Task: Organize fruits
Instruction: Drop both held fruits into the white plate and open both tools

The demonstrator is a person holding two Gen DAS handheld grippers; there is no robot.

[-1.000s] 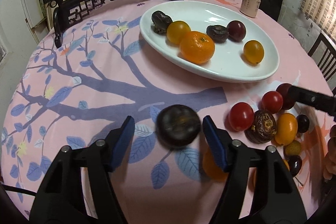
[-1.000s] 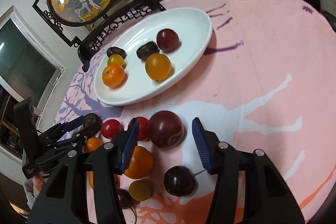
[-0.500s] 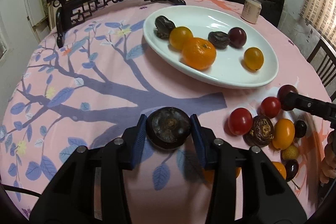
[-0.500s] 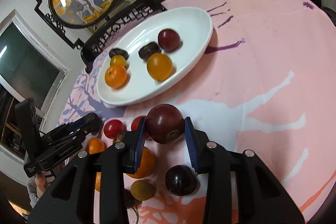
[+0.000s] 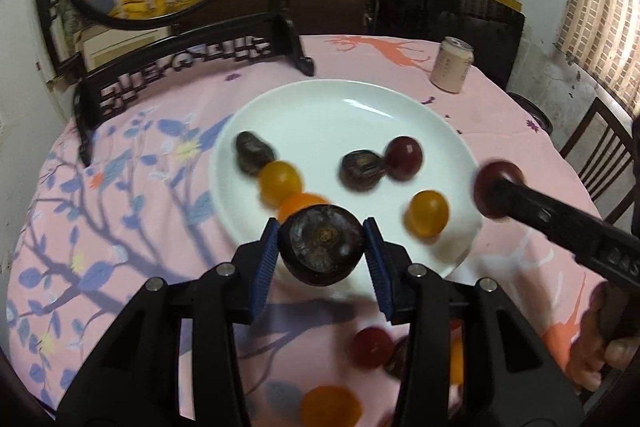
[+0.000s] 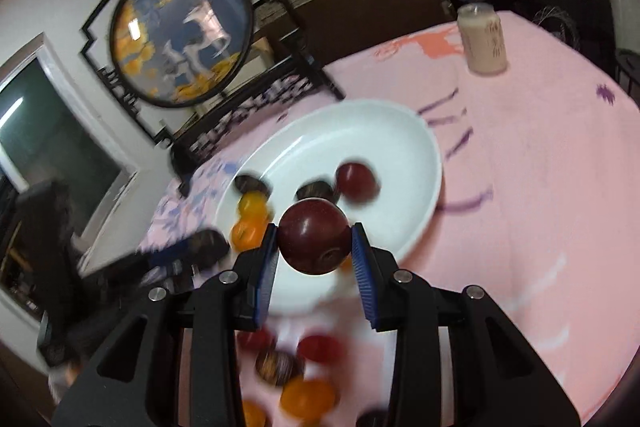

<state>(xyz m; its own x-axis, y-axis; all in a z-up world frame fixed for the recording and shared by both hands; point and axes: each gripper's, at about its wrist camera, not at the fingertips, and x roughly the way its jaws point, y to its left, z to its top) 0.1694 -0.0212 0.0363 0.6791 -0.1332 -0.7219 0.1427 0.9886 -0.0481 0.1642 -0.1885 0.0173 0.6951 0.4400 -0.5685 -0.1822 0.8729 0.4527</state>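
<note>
Left wrist view: left gripper (image 5: 322, 251) clamped on dark wrinkled fruit (image 5: 321, 247), frame centre, raised before white plate (image 5: 340, 107). Right gripper (image 5: 496, 193) at right edge, gripping dark red plum (image 5: 494, 173).

Right wrist view: right gripper (image 6: 314, 247) clamped on plum (image 6: 314, 241), centre frame, above near rim of plate (image 6: 400, 123). Loose fruits (image 6: 308, 399) blurred on pink cloth (image 6: 540, 187) below.

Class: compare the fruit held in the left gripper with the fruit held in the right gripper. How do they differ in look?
The left gripper's fruit is blackish-brown, matte and flattened; the right gripper's fruit is dark red, glossy and round. Both are clamped between blue pads in front of the white plate.
</note>
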